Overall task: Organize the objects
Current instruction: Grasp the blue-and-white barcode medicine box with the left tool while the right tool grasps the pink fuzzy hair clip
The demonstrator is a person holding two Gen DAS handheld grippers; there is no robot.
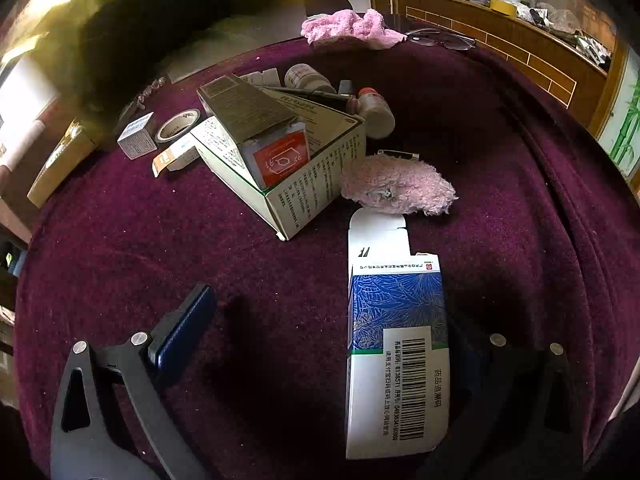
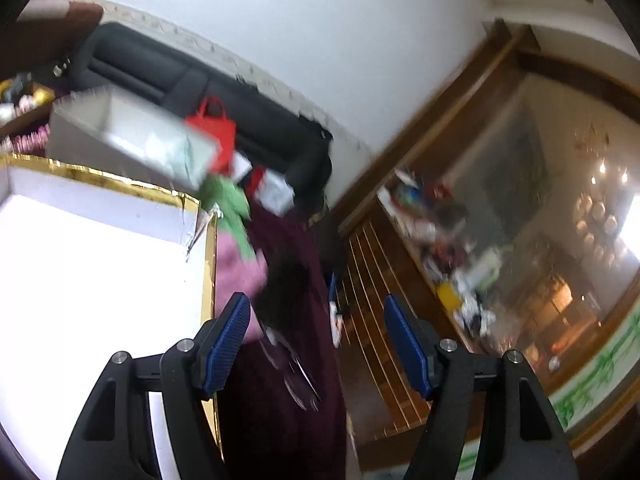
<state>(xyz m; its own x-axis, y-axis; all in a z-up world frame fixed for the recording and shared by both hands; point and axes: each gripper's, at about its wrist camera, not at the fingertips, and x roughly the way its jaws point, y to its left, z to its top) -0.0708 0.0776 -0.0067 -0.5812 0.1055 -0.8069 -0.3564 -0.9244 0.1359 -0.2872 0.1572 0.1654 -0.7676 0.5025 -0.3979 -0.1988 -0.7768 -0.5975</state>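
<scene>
Left wrist view shows the left gripper (image 1: 320,328) low over the purple-covered counter (image 1: 120,248), its fingers (image 1: 182,328) spread wide apart. A blue-and-white medicine carton (image 1: 396,344) lies between them, against the right-hand finger and well clear of the left-hand one, its end flap open and pointing away from the camera; it is not clamped. Beyond it lie a pink fluffy cloth (image 1: 400,184), an open white carton (image 1: 288,168) with a smaller orange-faced box (image 1: 280,156) standing in it, two pill bottles (image 1: 372,108), a roll of tape (image 1: 178,125), and a second pink cloth (image 1: 352,28) beside a pair of glasses (image 1: 444,38) at the far edge. Right wrist view, blurred by motion, shows the right gripper (image 2: 316,340) raised with its fingers (image 2: 230,340) apart and empty, beside a gold-rimmed white box (image 2: 200,200). The step in hand appears to be picking up the medicine carton with the left gripper, with sorting of the clutter largely undone. The next move calls for centring the carton between the fingers, closing gently so the thin card does not crush, and lifting without the open flap catching the pink fluffy cloth. Whether the gold-rimmed white box is the destination cannot be told.
</scene>
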